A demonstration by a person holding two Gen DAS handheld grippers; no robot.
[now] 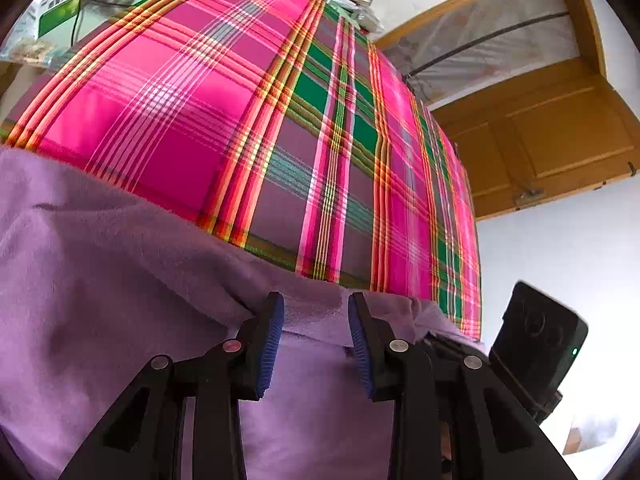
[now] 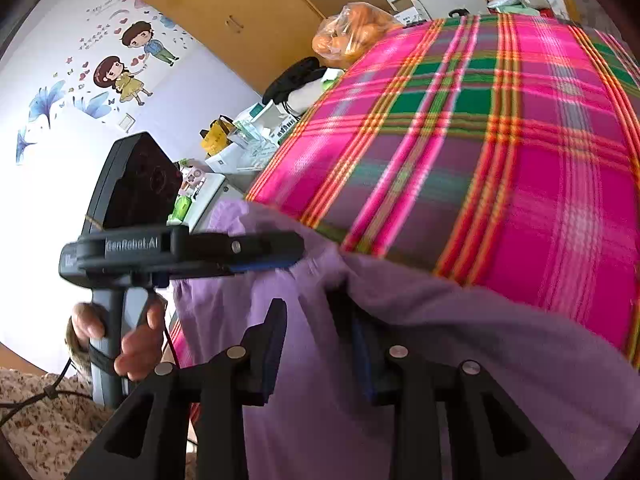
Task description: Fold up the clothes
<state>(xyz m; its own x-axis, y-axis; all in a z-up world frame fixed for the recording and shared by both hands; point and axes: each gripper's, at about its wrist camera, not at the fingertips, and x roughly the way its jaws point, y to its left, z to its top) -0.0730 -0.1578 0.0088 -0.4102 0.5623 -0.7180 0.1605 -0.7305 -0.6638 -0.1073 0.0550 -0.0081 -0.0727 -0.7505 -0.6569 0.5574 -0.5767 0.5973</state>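
Left gripper (image 1: 316,344) fingers apart over purple garment (image 1: 100,280), person's hand (image 2: 120,336) only in right view

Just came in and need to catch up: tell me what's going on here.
A person is folding a purple garment on a plaid cloth, with a handheld gripper in each hand. The left gripper is open, with the garment's edge lying between its fingers. The right gripper is also open over the fabric, some of which drapes over one finger. In the right wrist view, a hand holds the left gripper's handle. Neither gripper has clamped the garment yet.
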